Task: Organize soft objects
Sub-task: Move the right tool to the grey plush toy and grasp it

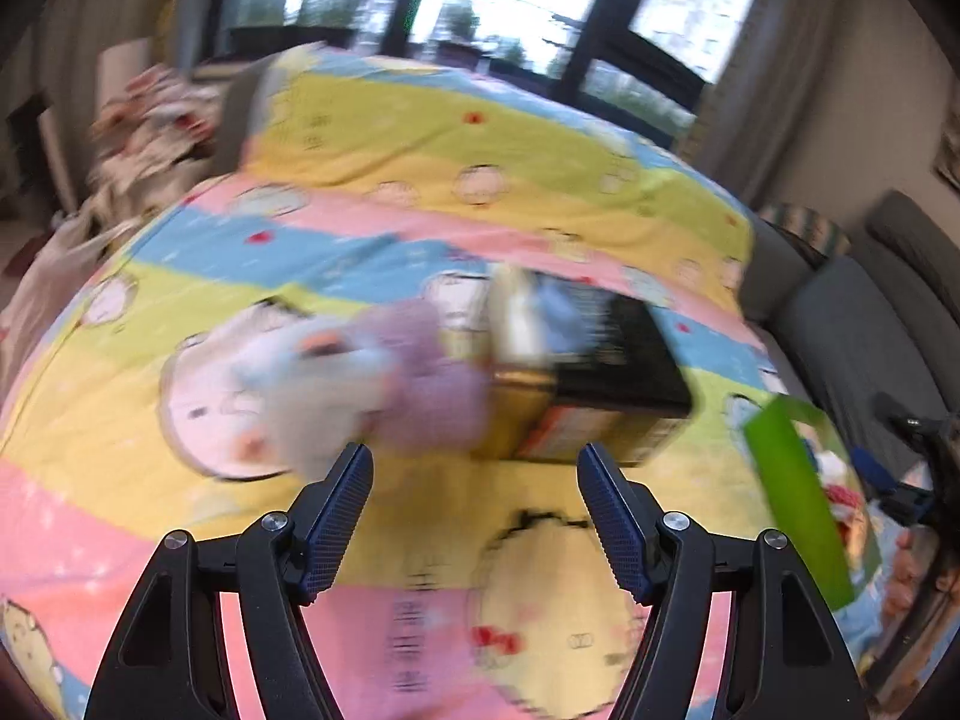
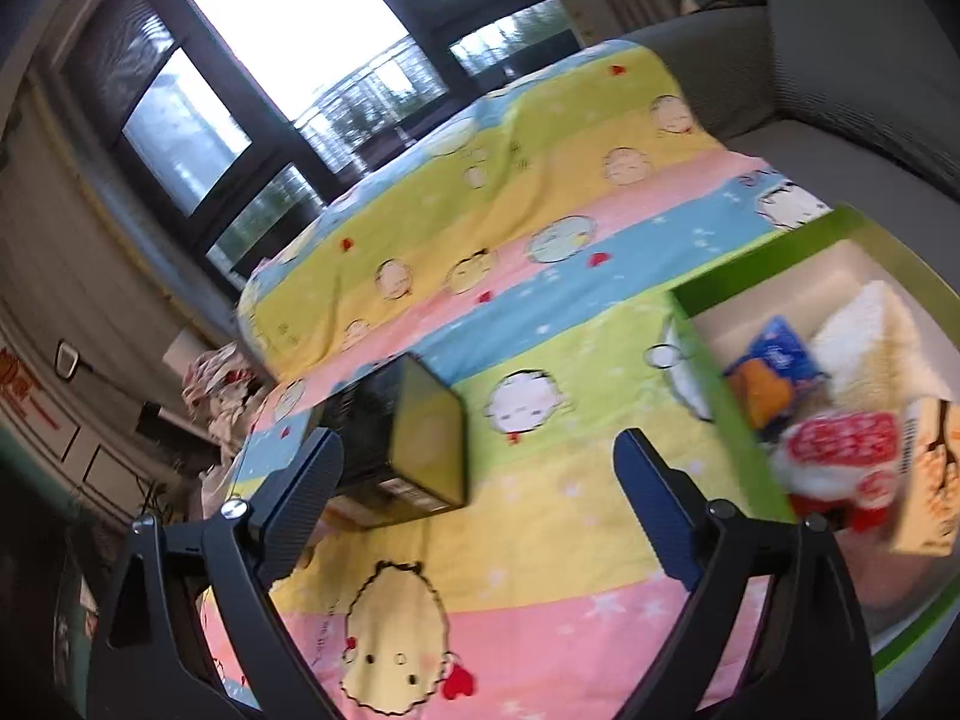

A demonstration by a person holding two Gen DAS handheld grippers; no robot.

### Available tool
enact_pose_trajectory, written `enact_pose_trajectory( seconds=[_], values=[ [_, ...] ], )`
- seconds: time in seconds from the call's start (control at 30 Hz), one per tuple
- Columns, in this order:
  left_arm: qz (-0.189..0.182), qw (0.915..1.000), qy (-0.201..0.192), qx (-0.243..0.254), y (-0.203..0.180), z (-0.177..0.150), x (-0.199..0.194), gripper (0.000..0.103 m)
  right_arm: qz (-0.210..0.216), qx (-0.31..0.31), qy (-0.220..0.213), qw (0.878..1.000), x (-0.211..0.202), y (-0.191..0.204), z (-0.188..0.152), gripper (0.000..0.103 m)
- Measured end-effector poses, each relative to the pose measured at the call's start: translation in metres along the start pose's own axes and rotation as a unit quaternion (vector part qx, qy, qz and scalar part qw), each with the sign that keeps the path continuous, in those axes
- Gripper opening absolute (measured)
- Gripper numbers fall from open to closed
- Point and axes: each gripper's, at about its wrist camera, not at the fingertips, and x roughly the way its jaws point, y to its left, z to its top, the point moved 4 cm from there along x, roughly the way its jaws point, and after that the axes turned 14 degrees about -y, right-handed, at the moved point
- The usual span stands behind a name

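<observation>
Because your left view is blurry, the soft toy (image 1: pixel 336 384) at ten o'clock from your left gripper (image 1: pixel 474 480) looks smeared. Both tongs are spread apart, holding nothing. Your right gripper (image 2: pixel 480 468) points down at the blanket (image 2: pixel 540 324); the green box (image 2: pixel 744 420) at three o'clock is cut off.

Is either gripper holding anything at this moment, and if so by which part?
Nothing held. The left gripper and right gripper are both open, nothing between the fingers.
</observation>
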Motion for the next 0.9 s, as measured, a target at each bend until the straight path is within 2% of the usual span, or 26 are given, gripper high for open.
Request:
enact_pose_trajectory(
  seconds=[0.13,0.27,0.37,0.57,0.67,0.8,0.9],
  values=[
    [0.045,0.9986,-0.008,-0.027,0.044,-0.006,0.000,0.071,0.011,-0.033,0.009,0.999,0.009,0.028,-0.012,0.094],
    [0.054,0.9955,-0.002,-0.078,0.081,-0.010,0.000,0.071,0.031,-0.058,0.031,0.997,0.021,0.055,-0.029,0.094],
    [0.073,0.9936,-0.001,-0.086,0.096,-0.009,0.004,0.071,0.065,-0.078,0.064,0.993,0.033,0.087,-0.047,0.094],
    [0.075,0.9891,0.013,-0.126,0.115,-0.010,0.015,0.071,0.128,-0.149,0.127,0.972,0.069,0.175,-0.085,0.093],
    [0.075,0.9882,0.029,-0.131,0.118,-0.014,0.024,0.071,0.156,-0.176,0.171,0.957,0.098,0.221,-0.102,0.092],
    [0.077,0.9856,0.050,-0.142,0.123,-0.020,0.036,0.071,0.138,-0.213,0.224,0.941,0.144,0.260,-0.122,0.089],
    [0.058,0.9842,0.060,-0.156,0.127,-0.023,0.042,0.071,0.108,-0.248,0.265,0.925,0.180,0.277,-0.141,0.084]
  ],
)
